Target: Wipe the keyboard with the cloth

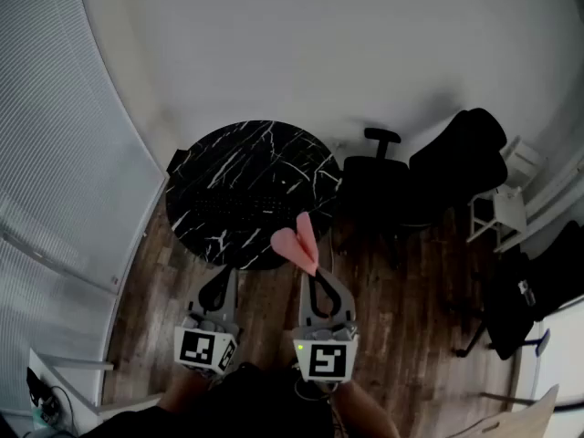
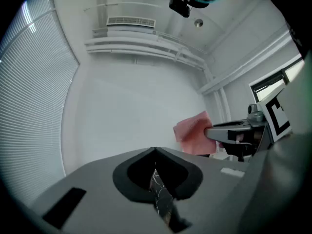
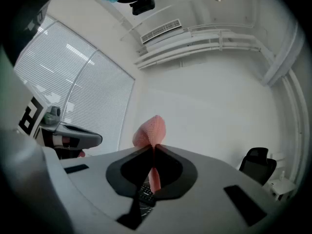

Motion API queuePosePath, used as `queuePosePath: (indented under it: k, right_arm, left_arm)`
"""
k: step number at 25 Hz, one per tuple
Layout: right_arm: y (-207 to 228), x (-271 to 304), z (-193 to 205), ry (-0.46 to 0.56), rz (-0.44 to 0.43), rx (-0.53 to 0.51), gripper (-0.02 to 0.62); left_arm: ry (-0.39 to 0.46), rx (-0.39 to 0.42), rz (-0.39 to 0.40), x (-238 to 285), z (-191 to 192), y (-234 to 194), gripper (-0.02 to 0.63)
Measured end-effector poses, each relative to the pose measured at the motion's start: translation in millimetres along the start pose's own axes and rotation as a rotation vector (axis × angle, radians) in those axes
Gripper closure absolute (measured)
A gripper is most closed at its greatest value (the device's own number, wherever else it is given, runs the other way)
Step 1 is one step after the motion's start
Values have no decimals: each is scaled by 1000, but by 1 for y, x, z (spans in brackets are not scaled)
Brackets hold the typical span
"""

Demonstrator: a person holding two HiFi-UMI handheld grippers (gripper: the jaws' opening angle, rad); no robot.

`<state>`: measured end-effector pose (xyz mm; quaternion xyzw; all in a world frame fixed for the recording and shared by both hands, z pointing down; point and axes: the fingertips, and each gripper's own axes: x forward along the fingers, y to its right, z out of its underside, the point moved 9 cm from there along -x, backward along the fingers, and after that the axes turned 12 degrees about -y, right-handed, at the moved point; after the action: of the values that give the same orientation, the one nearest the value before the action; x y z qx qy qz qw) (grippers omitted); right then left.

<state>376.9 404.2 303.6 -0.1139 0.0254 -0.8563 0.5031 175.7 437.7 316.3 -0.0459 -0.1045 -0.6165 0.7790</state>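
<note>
The pink cloth [image 1: 297, 243] is off the worktop, pinched in the right hand-held gripper [image 1: 313, 274]. In the right gripper view its jaws are pressed together on a fold of the cloth [image 3: 151, 129], which stands up above the jaw tips, with a narrower strip hanging down through the opening behind them. In the head view the cloth sits over the near right edge of the round worktop [image 1: 219, 167], which is black marble with white veins.

The keyboard [image 1: 239, 206] lies on that worktop, toward its near half. It is dark against the dark stone and shows only as faint rows of keys. A bit of it also shows low through the right gripper's jaw opening [image 3: 145, 195].

The left hand-held gripper [image 1: 222, 286] is held just short of the worktop's near edge, beside the right one and apart from it. In its own view the jaw tips meet with nothing between them, and veined marble shows through the gap behind. That view also catches the cloth [image 2: 192, 133] and the right gripper off to its right.

The worktop stands on a wooden plank floor [image 1: 401, 318]. To its right is a black office chair [image 1: 379, 179], and window blinds [image 1: 55, 153] run along the left.
</note>
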Motion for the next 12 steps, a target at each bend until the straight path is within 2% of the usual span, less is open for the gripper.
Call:
queuePosePath:
  k: [4, 12]
  right_arm:
    - [13, 7, 16, -13, -19, 4, 591]
    - [28, 37, 46, -110, -42, 2, 591]
  left_arm:
    - [-11, -6, -16, 11, 7, 6, 607]
    - [-116, -21, 9, 44, 30, 3, 607]
